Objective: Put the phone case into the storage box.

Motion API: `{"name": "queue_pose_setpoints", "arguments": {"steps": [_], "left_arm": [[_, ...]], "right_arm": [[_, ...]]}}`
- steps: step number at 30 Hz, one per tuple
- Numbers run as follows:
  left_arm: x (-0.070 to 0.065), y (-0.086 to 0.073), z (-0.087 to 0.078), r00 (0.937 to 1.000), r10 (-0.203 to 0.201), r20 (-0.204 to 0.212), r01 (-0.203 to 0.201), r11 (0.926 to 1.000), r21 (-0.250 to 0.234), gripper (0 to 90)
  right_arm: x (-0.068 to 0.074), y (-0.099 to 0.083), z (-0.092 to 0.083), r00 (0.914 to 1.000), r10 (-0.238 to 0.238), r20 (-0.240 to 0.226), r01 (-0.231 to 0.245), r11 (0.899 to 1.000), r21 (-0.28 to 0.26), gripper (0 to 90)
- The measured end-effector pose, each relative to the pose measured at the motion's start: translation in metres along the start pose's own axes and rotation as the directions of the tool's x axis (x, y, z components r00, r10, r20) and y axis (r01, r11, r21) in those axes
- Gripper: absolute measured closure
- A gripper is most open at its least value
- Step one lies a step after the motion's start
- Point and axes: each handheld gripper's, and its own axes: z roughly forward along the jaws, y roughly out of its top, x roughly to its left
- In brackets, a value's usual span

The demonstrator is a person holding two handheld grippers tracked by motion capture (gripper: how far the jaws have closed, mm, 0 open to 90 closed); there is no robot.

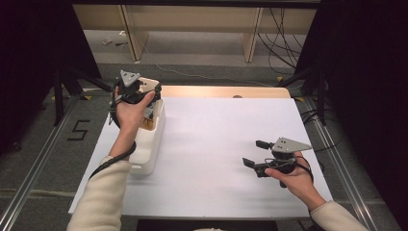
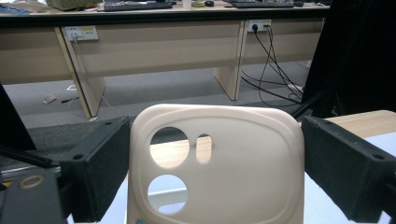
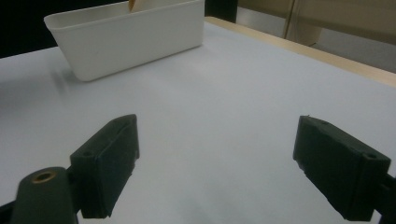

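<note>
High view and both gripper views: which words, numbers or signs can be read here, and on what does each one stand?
"5": black mark on the grey floor, left of the table.
The phone case held in the left gripper has a small mark at its lower edge, cut off and too blurred to read.
The white bin, the table sheet and the right gripper carry no text.

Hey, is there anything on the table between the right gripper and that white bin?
Nothing visible. In the right gripper view, bare white table runs from the open right gripper to the white bin. The left gripper holds a beige phone case above the bin.
</note>
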Motion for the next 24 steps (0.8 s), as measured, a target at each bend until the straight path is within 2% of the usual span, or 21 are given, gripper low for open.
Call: {"name": "queue_pose_setpoints", "arguments": {"steps": [24], "left_arm": [[0.001, -0.002, 0.01, 1.0, 0.004, 0.008, -0.004, 1.0, 0.005, 10.9]], "right_arm": [[0.0, 0.0, 0.0, 1.0, 0.0, 0.0, 0.0, 1.0, 0.0, 15.5]]}}
